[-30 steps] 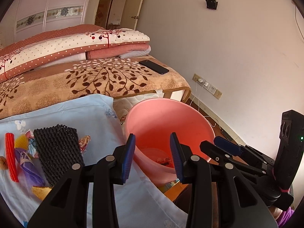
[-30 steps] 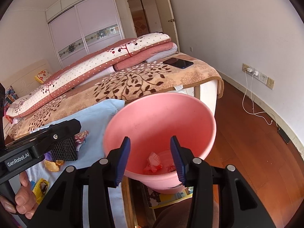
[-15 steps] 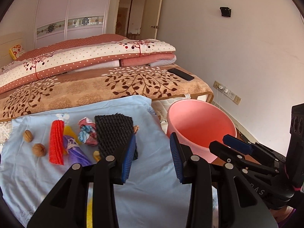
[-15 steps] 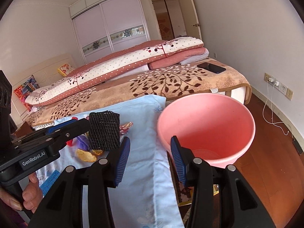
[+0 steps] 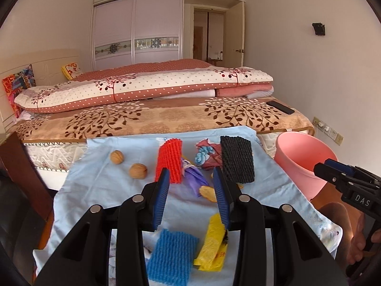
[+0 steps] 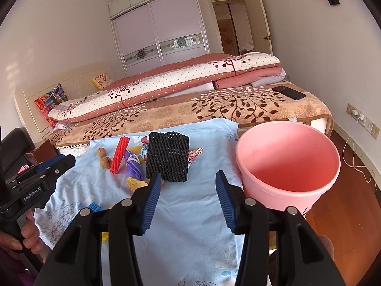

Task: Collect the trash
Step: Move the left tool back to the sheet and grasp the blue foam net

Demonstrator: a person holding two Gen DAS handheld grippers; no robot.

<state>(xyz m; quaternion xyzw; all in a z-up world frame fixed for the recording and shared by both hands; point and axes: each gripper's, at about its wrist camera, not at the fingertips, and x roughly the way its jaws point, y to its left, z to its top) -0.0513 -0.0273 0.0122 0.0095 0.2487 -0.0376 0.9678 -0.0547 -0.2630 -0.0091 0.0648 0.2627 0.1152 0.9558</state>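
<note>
Now both views have swung off the pink bucket (image 6: 288,166) and back over the blue cloth (image 5: 100,183) on the desk. A second ago I was looking straight down into the bucket, with a few wrappers on its bottom; it now stands off the right edge of the desk, beside the bed. I take it one drop is finished and the next pickup is starting.

Plenty is left on the cloth: a black foam net (image 5: 237,159) towards the far right corner, a red foam net (image 5: 169,162) near the middle of the far edge, two walnuts (image 5: 138,171) to its left, a purple wrapper (image 5: 194,178) and a crumpled wrapper (image 5: 207,153) between the nets, and a blue foam net (image 5: 171,255) and a yellow wrapper (image 5: 212,245) by the near edge.

My left hand-held gripper (image 5: 191,200) stands wide and empty, hanging over the middle of the cloth with the purple wrapper just ahead of its fingers. My right hand-held gripper (image 6: 188,202) is empty too and its jaws are opening; only bare cloth lies between them, the black foam net just beyond its left finger.
</note>
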